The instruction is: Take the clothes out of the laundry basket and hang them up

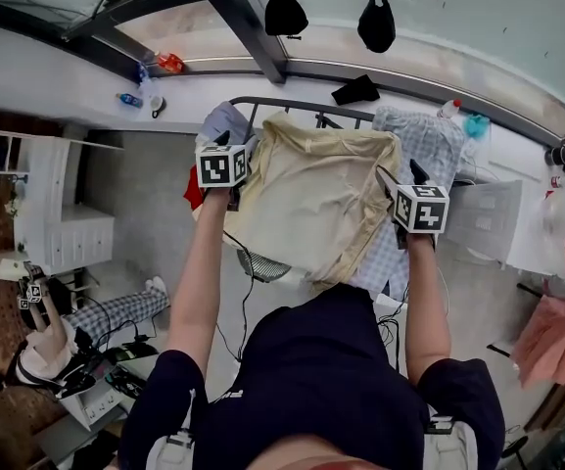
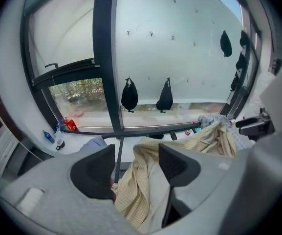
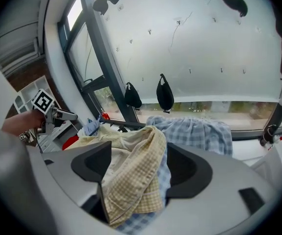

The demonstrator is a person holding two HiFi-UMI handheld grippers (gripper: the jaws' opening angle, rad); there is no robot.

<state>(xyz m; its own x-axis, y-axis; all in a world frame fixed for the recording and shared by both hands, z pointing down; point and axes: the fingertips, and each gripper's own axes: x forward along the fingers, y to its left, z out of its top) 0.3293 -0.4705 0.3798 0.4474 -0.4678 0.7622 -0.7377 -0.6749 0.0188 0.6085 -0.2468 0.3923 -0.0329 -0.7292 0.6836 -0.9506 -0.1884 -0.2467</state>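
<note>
Yellow checked shirt (image 1: pixel 311 199) draped over rack rail (image 1: pixel 292 105). Left gripper (image 2: pixel 136 166), right gripper (image 3: pixel 138 166): jaws spread, cloth loose between. Draw both straight toward near side, evenly; avoid snagging cloth.

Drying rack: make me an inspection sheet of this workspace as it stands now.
Surface: dark rack rail under the window; no table seen.
Job's things: yellow checked garment spread over the rail, beside a blue checked garment; laundry basket not seen.
Clutter: red item and blue bottle on the sill; two black bags hanging.
Grippers: left gripper and right gripper, jaws apart, yellow cloth lying loose between them.
Cables: black cable hanging below the yellow garment.
Surroundings: white shelving; a seated person at lower left.
</note>
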